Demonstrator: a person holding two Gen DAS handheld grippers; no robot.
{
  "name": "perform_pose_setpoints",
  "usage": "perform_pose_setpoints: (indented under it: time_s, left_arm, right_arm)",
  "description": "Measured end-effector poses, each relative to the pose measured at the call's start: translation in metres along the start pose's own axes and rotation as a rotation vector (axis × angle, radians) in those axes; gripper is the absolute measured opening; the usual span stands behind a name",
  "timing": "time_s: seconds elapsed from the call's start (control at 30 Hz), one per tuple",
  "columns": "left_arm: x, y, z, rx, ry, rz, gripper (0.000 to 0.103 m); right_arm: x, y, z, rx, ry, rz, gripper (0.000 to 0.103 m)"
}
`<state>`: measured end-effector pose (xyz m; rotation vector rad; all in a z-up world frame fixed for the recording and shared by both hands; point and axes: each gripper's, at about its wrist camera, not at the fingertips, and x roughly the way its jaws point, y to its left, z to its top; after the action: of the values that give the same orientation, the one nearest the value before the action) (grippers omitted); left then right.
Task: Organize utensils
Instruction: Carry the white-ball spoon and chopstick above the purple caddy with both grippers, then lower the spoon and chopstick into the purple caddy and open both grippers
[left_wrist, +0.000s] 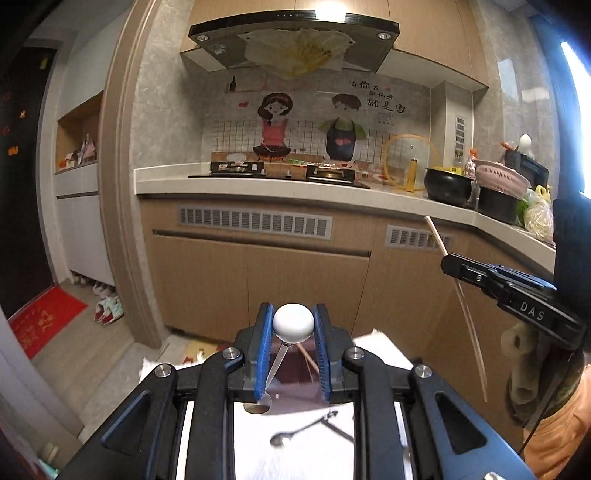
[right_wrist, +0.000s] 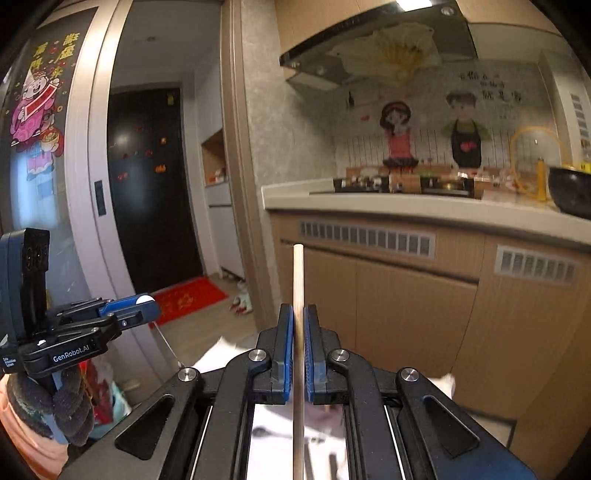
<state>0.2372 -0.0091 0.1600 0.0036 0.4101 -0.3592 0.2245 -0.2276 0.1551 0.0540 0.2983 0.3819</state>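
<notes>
My left gripper (left_wrist: 293, 325) is shut on the white ball handle of a small metal spoon (left_wrist: 293, 323); its thin stem hangs down to a round bowl (left_wrist: 258, 405). The right gripper (right_wrist: 298, 332) is shut on a pale wooden chopstick (right_wrist: 297, 280) that stands upright between the blue pads. In the left wrist view the right gripper (left_wrist: 448, 264) shows at the right with the chopstick (left_wrist: 436, 234) slanting through it. In the right wrist view the left gripper (right_wrist: 147, 302) shows at the left, white ball (right_wrist: 144, 298) at its tip. Another spoon (left_wrist: 295, 434) lies on the white surface (left_wrist: 251, 435) below.
A kitchen counter (left_wrist: 258, 190) with a gas hob (left_wrist: 277, 171), black pots (left_wrist: 448, 186) and a pink colander (left_wrist: 502, 177) runs ahead, brown cabinets (left_wrist: 258, 280) beneath. A dark door (right_wrist: 155, 184) and red mat (right_wrist: 188, 299) lie left. A gloved hand (right_wrist: 66, 402) holds the left gripper.
</notes>
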Motion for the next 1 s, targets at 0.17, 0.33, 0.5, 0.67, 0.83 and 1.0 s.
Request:
perform_pose_setpoints:
  time_s: [0.17,0.33,0.5,0.67,0.83,1.0]
  left_arm:
    - [0.039,0.003,0.021,-0.017,0.006,-0.047,0.019]
    - [0.093,0.015,0.018,-0.060,0.068,-0.095,0.019]
    - [0.139,0.029,-0.002,-0.077,0.149,-0.112,0.019]
    - [0.172,0.039,-0.022,-0.109,0.208,-0.119,0.019]
    - [0.191,0.046,-0.041,-0.136,0.240,-0.118,0.019]
    - [0.197,0.051,-0.059,-0.149,0.266,-0.106,0.019]
  right_arm:
    - [0.039,-0.010,0.013,-0.020,-0.065,0.020,0.006]
    - [0.077,-0.021,0.011,-0.019,-0.164,0.064,0.006]
    - [0.130,-0.024,-0.006,-0.029,-0.149,0.041,0.006]
    - [0.176,-0.028,-0.022,-0.017,-0.099,-0.015,0.006]
    - [0.209,-0.033,-0.037,0.038,-0.022,-0.061,0.006]
    - [0.212,-0.025,-0.068,-0.004,0.024,-0.129,0.006]
